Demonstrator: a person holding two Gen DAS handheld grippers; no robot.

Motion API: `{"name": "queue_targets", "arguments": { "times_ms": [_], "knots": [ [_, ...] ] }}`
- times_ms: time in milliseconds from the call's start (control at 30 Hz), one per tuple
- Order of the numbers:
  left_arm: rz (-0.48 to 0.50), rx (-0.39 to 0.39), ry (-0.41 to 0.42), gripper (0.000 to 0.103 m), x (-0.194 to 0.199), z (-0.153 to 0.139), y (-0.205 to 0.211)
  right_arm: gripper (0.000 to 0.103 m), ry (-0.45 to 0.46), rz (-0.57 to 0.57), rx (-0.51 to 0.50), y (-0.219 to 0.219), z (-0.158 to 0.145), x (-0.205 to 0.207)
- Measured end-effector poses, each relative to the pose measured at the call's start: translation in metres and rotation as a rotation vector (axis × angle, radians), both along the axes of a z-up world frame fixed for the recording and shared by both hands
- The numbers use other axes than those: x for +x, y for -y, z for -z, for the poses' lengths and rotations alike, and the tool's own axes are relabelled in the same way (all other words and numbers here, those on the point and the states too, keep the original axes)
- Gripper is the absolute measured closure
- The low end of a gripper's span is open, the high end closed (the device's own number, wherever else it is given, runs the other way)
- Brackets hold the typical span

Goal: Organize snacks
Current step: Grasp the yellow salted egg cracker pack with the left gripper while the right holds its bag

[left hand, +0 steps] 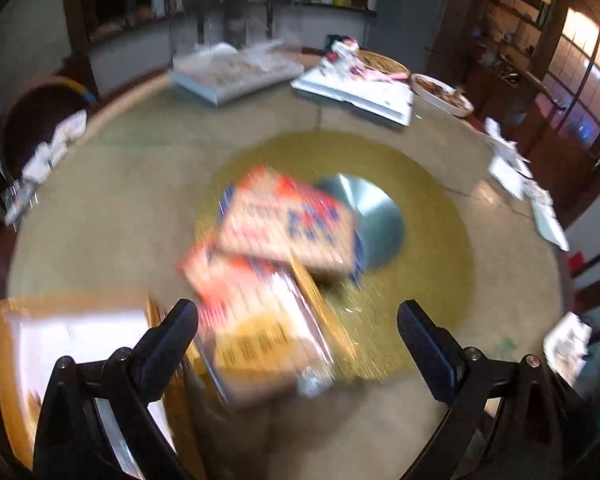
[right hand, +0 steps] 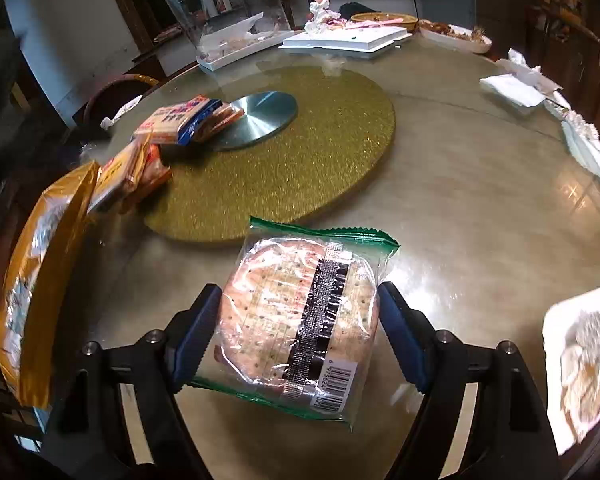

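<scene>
My right gripper (right hand: 299, 300) is shut on a clear green-edged cracker pack (right hand: 300, 320), held just above the glass table (right hand: 480, 208). My left gripper (left hand: 298, 320) is open and empty above two orange-and-blue snack packs, blurred by motion: one (left hand: 288, 220) lies on the gold turntable (left hand: 420, 200) by its metal hub (left hand: 374, 220), the other (left hand: 256, 328) sits between my fingers at the turntable's near edge. The same two packs show in the right wrist view, one (right hand: 184, 118) by the hub and one (right hand: 136, 172) nearer. A large yellow bag (right hand: 40, 272) stands at the left.
A clear-lidded tray (right hand: 236, 28), a white flat box (right hand: 348, 38) and a dish of scraps (right hand: 456, 36) sit at the far side. Napkins and wrappers (right hand: 516, 84) line the right edge. A plate of snacks (right hand: 584, 356) is near right. A chair (left hand: 40, 120) stands at left.
</scene>
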State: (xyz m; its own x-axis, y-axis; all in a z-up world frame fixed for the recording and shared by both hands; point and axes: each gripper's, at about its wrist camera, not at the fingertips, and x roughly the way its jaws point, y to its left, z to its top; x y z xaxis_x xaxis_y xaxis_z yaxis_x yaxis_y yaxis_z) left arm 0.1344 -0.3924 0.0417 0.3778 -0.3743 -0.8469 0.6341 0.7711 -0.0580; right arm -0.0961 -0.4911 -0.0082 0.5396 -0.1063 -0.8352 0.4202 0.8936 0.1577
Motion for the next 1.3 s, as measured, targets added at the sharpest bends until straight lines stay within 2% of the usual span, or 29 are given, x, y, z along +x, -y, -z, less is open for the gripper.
{"name": "queue_targets", "arguments": {
  "times_ms": [67,100,167,300,433,500,633,700,767,900,933,1067,1233,1300],
  "knots": [
    [0.002,0.038,-0.024,0.003,0.015,0.012,0.009,0.024,-0.001,-0.013,-0.014,-0.005,0.0,-0.005],
    [0.012,0.018,-0.08,0.003,0.021,0.02,0.011,0.024,0.001,-0.015,-0.015,-0.006,0.0,-0.008],
    [0.044,0.002,-0.142,0.004,0.022,0.026,0.011,0.024,0.007,-0.023,-0.014,-0.006,0.0,-0.011],
    [0.117,-0.004,-0.174,0.004,-0.007,0.03,0.006,0.024,0.021,-0.033,-0.005,-0.005,0.0,-0.013],
    [0.159,-0.067,-0.256,0.003,-0.029,0.028,-0.008,0.023,0.028,-0.039,-0.012,-0.006,0.001,-0.014],
    [0.136,-0.072,-0.21,0.003,-0.026,0.02,-0.006,0.022,0.033,-0.038,-0.011,-0.006,0.001,-0.014],
    [-0.012,-0.09,-0.092,0.003,0.012,0.01,-0.003,0.021,0.034,-0.034,-0.02,-0.008,0.002,-0.014],
    [-0.048,-0.058,-0.144,0.003,0.031,0.026,0.0,0.021,0.032,-0.035,-0.025,-0.009,0.002,-0.014],
    [-0.045,-0.046,-0.213,0.005,0.036,0.041,0.003,0.021,0.029,-0.043,-0.028,-0.009,0.001,-0.014],
    [-0.016,-0.017,-0.293,0.005,0.015,0.059,-0.012,0.021,0.035,-0.054,-0.015,-0.008,0.001,-0.017],
    [0.009,-0.012,-0.282,0.005,0.003,0.057,-0.017,0.021,0.037,-0.055,-0.016,-0.008,0.001,-0.017],
    [0.075,-0.02,-0.347,0.005,-0.037,0.055,-0.03,0.021,0.042,-0.052,-0.024,-0.009,0.001,-0.017],
    [0.059,-0.01,-0.28,0.005,-0.065,0.052,-0.032,0.021,0.047,-0.054,-0.026,-0.009,0.001,-0.019],
    [0.05,0.02,-0.234,0.005,-0.072,0.055,-0.026,0.021,0.047,-0.057,-0.026,-0.01,0.001,-0.019]
  ]
}}
